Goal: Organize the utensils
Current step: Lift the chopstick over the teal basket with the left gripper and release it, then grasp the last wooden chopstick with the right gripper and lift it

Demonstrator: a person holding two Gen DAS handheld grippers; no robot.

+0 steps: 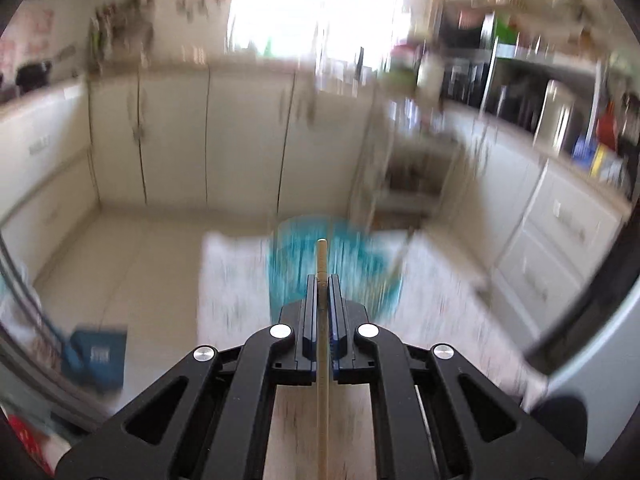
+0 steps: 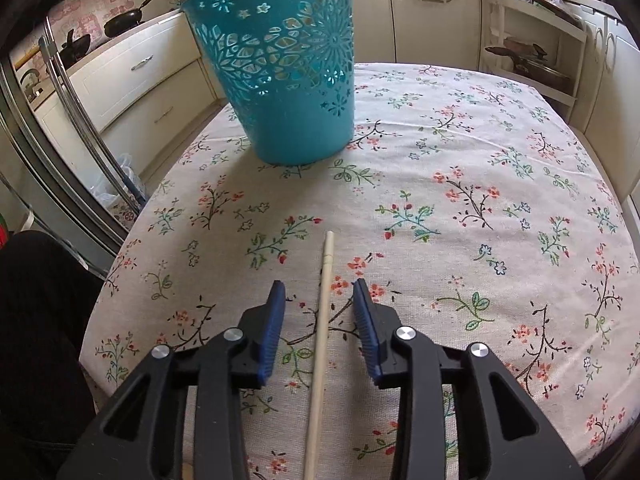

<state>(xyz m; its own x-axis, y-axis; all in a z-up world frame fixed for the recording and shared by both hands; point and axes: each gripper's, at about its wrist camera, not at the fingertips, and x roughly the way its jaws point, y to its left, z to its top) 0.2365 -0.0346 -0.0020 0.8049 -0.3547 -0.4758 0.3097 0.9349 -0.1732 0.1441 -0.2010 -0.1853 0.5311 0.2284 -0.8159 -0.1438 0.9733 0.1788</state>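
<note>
left gripper [image 1: 322,280]: jaws pinched narrow on a wooden chopstick, held above the table; the whole left wrist view is motion-blurred
held chopstick [image 1: 322,360]: thin pale stick clamped between the blue pads [image 1: 308,316], running straight along the fingers; its tip pokes out past the fingertips and overlaps the blurred bucket beyond
right gripper [image 2: 319,285]: jaws spread wide, low over the table, gripping nothing
right pads [image 2: 274,328]: blue, ribbed, one on each side of the second stick, neither touching it
loose chopstick [image 2: 322,320]: pale wood, lying flat on the tablecloth, centred in the gap between the right fingers; far end reaches past the fingertips toward the bucket, near end runs out the bottom of the view
bucket [image 2: 288,68]: teal plastic, cut-out flower pattern, standing upright on the far left part of the table, well apart from the loose chopstick; contents cannot be made out. In the left view it is a teal smear [image 1: 304,264] just behind the held stick's tip
tablecloth [image 2: 460,208]: white with small floral print, covers the table
cabinets [image 2: 136,80]: cream kitchen units surround the table
pans [image 2: 120,24]: dark, on the counter far left
person's leg [image 2: 36,320]: dark clothing, at the table's left edge
</note>
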